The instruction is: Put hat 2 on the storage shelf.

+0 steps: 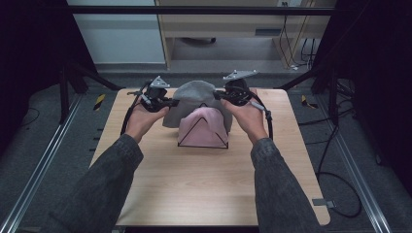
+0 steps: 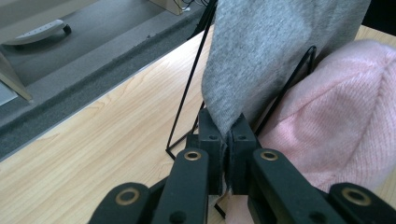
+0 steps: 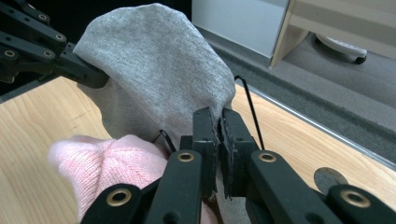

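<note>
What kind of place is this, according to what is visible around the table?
Probably a lab or recording studio, not a home: the wooden table stands inside a black metal frame with dark curtains, cables trail over grey carpet, and floor rails run along both sides.

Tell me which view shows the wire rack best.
The high view: the wire rack shows its whole front triangle, with the pink hat on it and the grey hat behind. The left gripper view shows two thin black rods beside the grey hat. The right gripper view shows just a bent wire end.
</note>
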Action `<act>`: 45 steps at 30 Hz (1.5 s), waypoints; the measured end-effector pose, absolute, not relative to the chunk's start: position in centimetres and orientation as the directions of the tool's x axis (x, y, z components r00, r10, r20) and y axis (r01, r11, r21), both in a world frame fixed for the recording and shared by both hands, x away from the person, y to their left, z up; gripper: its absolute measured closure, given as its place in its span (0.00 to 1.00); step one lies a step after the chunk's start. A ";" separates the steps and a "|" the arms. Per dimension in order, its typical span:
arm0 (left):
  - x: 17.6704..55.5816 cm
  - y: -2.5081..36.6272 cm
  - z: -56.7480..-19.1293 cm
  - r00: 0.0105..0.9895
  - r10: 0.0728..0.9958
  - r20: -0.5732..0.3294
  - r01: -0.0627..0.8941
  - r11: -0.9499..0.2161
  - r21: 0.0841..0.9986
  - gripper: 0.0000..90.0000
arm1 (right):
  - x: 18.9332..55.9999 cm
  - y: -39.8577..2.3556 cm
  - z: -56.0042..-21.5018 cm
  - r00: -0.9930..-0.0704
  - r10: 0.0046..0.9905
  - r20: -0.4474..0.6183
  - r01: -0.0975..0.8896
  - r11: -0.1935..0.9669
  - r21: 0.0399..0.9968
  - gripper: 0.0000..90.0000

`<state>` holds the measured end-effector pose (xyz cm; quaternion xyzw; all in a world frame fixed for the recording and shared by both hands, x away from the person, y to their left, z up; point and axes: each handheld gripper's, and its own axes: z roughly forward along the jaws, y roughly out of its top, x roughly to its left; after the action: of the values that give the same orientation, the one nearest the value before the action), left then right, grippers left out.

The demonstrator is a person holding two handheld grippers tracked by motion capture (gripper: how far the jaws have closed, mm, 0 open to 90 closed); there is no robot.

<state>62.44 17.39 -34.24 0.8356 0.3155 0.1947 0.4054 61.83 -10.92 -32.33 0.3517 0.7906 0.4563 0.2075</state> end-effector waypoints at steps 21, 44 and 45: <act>62.7 17.5 -37.1 0.726 0.687 0.016 0.420 -0.463 0.781 0.96 | 62.2 -10.7 -34.2 -0.652 0.758 0.012 0.414 0.343 0.843 0.97; 62.5 17.4 -38.4 0.706 0.708 0.008 0.460 -0.467 0.755 0.93 | 61.9 -10.3 -34.3 -0.653 0.757 0.010 0.425 0.356 0.832 0.92; 62.4 17.5 -38.4 0.703 0.711 0.011 0.457 -0.465 0.758 0.89 | 61.8 -10.4 -34.2 -0.652 0.758 0.005 0.419 0.354 0.836 0.90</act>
<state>62.40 17.47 -38.39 0.8396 0.3478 0.1653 0.3832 61.80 -10.36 -34.25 0.3683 0.7991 0.4328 0.1961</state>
